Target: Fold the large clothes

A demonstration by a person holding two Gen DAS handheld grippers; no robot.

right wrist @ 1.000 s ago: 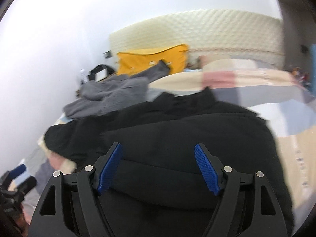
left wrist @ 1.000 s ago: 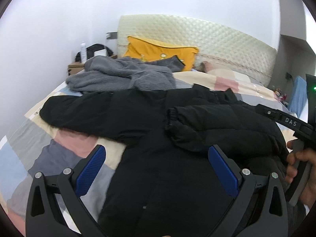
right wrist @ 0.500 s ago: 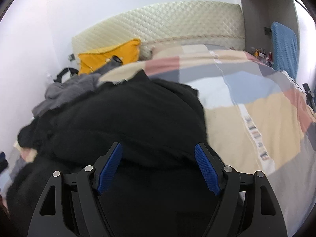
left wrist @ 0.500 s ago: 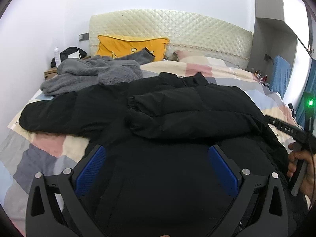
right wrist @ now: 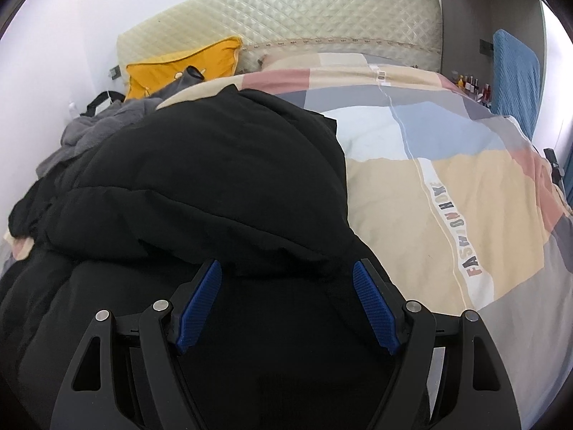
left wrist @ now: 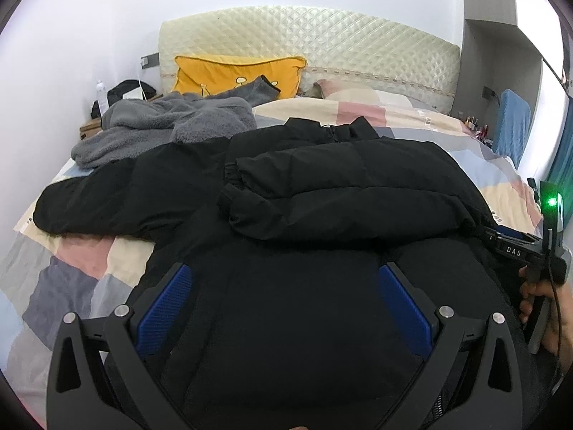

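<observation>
A bulky black padded jacket (left wrist: 286,286) lies spread on the bed with its patchwork quilt of beige, pink, grey and blue blocks (right wrist: 447,186), filling the centre and lower half of both views. Its collar (left wrist: 329,127) points toward the cream quilted headboard (left wrist: 308,43) at the top of the frame, so the body's long axis runs from the bottom of the picture upward.

One sleeve (left wrist: 343,193) is already laid crosswise over the chest, its gathered cuff (left wrist: 231,172) ending left of centre. The other sleeve (left wrist: 93,204) lies stretched out flat toward the left edge of the left wrist view, resting on the quilt.

The left tool (left wrist: 286,308) hovers over the lower jacket body with its blue-padded fingers (left wrist: 163,308) spread wide and nothing between them. The right tool (right wrist: 286,308) is likewise spread apart and empty, poised over the jacket's right edge, where black fabric meets bare quilt.

The outstretched sleeve is probably next to be folded in. It lies up and to the left of the left tool, which is clearly the nearer one; the right tool sits on the far side of the garment.

A crumpled grey fleece garment (left wrist: 161,125) and a mustard-yellow cushion (left wrist: 229,71) sit beyond the jacket, in the upper left.
</observation>
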